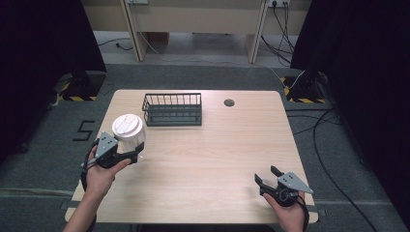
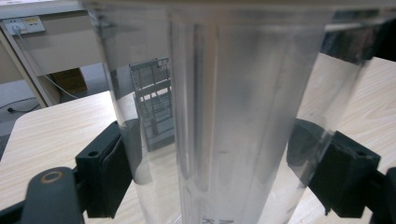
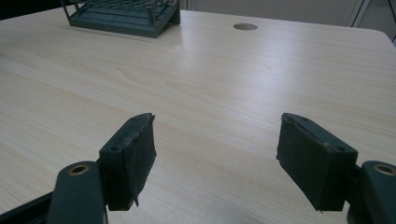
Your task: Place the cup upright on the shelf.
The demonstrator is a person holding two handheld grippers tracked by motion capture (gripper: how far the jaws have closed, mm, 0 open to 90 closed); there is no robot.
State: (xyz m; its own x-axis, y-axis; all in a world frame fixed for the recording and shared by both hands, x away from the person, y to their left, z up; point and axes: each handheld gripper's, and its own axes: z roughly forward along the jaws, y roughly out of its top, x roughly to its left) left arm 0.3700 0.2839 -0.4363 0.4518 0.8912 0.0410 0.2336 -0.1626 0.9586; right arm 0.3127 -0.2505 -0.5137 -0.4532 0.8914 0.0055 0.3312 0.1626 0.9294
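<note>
Left tongs (image 1: 137, 153) clamp the upright clear cup (image 1: 129, 131) near the tabletop's left edge; basket (image 1: 172, 109) lies just beyond; right tongs (image 1: 267, 176) gape wide.

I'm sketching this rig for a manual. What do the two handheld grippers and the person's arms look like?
Both the left gripper and right gripper are black, each with two blocky jaws faced with dark pads and a grey three-cornered plate on top. The forearms are bare, without sleeves.

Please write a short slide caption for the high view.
Left gripper holds a clear lidded cup near the black wire basket; right gripper rests open.
</note>
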